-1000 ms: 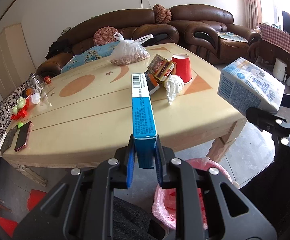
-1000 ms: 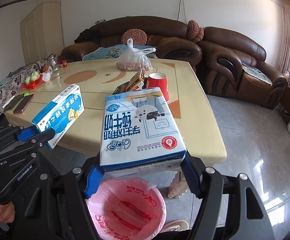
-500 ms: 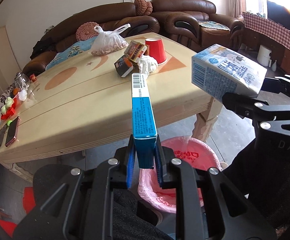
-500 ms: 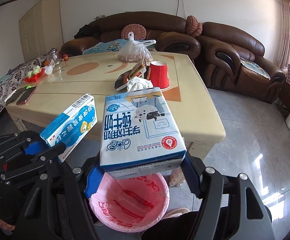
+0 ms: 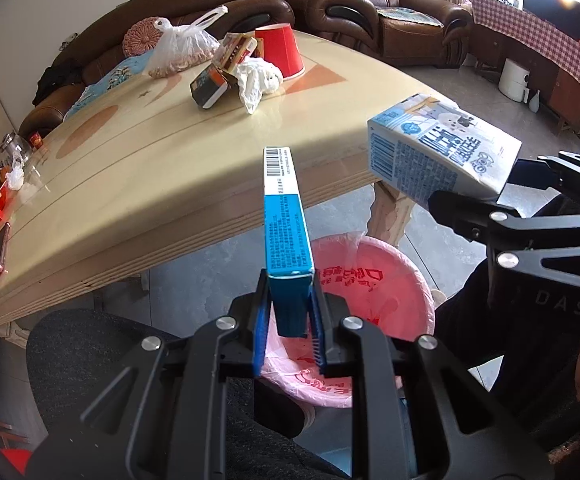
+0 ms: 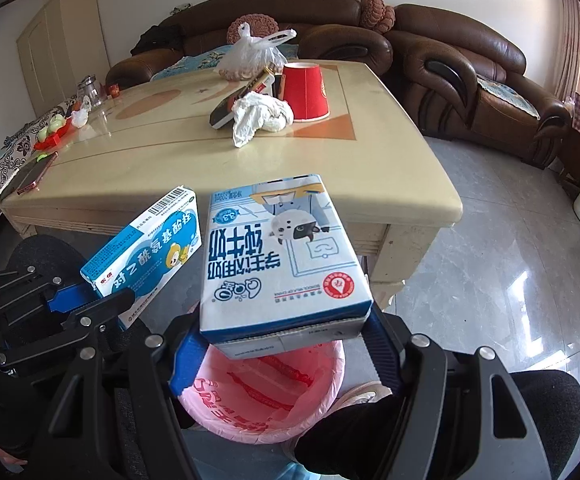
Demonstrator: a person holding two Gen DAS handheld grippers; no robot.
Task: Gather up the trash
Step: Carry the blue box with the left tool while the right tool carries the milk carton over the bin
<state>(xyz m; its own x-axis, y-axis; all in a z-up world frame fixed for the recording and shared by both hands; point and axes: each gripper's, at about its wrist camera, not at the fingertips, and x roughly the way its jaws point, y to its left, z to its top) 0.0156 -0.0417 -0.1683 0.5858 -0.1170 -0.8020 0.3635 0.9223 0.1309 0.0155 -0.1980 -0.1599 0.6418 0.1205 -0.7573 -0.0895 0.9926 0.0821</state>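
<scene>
My left gripper (image 5: 289,332) is shut on a blue and white medicine box (image 5: 285,216), held edge-up above the pink-lined trash bin (image 5: 374,280). The box also shows in the right wrist view (image 6: 146,248). My right gripper (image 6: 278,344) is shut on a white and blue milk carton (image 6: 278,256), held over the bin (image 6: 266,396); the carton also shows in the left wrist view (image 5: 442,152). On the table lie a crumpled white tissue (image 6: 260,116), a red paper cup (image 6: 304,90) upside down and small boxes (image 5: 210,88).
The cream wooden table (image 6: 210,168) stands just beyond the bin. A plastic bag of nuts (image 6: 250,56), a phone (image 6: 32,174) and small items sit on it. Brown sofas (image 6: 450,52) line the back. My knees flank the bin.
Both grippers have drawn back from the table and lowered with their boxes, so the pink bin now lies directly beneath them. Both grips are unchanged.
</scene>
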